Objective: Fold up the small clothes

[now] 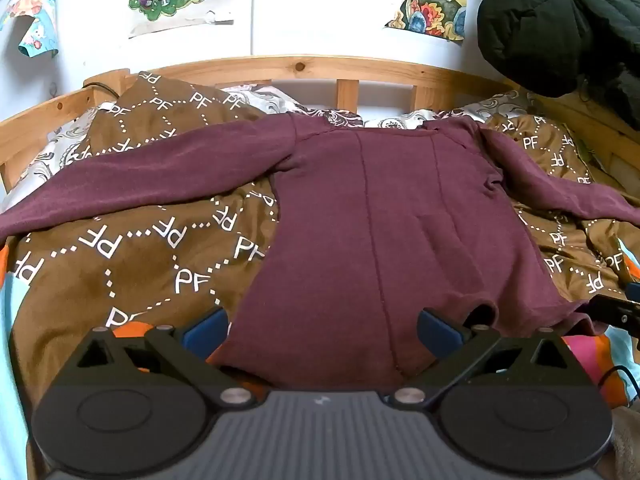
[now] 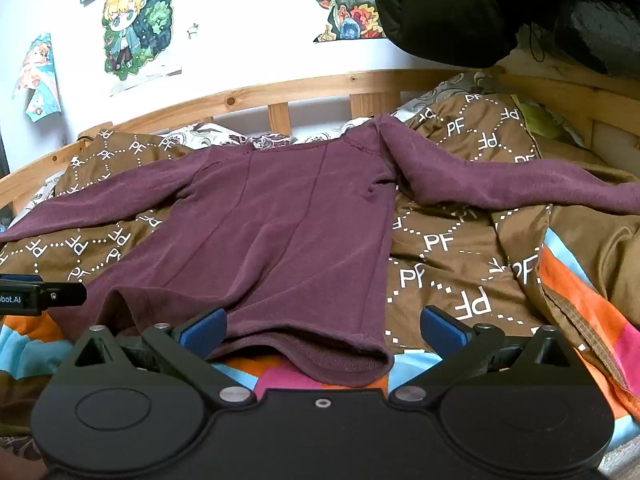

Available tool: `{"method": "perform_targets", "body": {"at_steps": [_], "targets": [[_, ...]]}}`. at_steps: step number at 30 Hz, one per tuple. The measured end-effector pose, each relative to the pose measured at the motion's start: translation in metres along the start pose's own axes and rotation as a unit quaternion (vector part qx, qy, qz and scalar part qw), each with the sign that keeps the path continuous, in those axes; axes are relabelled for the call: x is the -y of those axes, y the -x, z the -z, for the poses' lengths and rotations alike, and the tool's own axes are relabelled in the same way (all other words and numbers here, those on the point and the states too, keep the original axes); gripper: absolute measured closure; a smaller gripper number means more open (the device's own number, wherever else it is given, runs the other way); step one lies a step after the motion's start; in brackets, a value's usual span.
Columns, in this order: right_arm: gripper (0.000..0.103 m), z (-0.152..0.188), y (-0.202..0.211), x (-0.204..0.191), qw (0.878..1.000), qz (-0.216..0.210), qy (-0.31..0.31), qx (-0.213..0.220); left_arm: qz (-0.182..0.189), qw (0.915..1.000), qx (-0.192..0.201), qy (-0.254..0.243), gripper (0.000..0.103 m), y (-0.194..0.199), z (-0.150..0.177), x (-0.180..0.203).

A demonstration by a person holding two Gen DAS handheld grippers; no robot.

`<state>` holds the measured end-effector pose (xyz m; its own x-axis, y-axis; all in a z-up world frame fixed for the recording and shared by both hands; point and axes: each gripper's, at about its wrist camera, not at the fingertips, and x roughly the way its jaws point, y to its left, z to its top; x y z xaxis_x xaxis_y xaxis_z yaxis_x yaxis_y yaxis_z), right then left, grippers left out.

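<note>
A maroon long-sleeved top [image 1: 384, 216] lies flat on the bed, hem toward me, both sleeves spread out sideways; it also shows in the right wrist view [image 2: 280, 232]. My left gripper [image 1: 322, 330] is open, its blue fingertips either side of the hem's left part, just above the cloth. My right gripper [image 2: 324, 332] is open over the hem's right corner [image 2: 360, 360]. The left gripper's tip shows at the left edge of the right wrist view [image 2: 40, 296]; the right gripper's tip shows at the right edge of the left wrist view [image 1: 612, 312].
A brown blanket printed "PF" [image 1: 132, 264] covers the bed, over a striped orange, pink and blue sheet [image 2: 580, 304]. A wooden headboard [image 1: 304, 68] runs along the back. A black padded jacket [image 1: 560, 20] hangs at the upper right. Posters are on the white wall.
</note>
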<state>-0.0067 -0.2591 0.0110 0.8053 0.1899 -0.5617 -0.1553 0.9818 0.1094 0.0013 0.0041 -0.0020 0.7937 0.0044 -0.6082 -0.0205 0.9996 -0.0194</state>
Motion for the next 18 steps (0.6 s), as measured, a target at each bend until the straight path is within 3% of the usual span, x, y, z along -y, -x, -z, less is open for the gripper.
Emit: {"method": "perform_targets", "body": {"at_steps": [18], "targets": [[0.000, 0.0002, 0.0012, 0.0015, 1.000, -0.003, -0.008, 0.001, 0.000, 1.0000, -0.001, -0.001, 0.001, -0.0002, 0.0000, -0.0019]]}}
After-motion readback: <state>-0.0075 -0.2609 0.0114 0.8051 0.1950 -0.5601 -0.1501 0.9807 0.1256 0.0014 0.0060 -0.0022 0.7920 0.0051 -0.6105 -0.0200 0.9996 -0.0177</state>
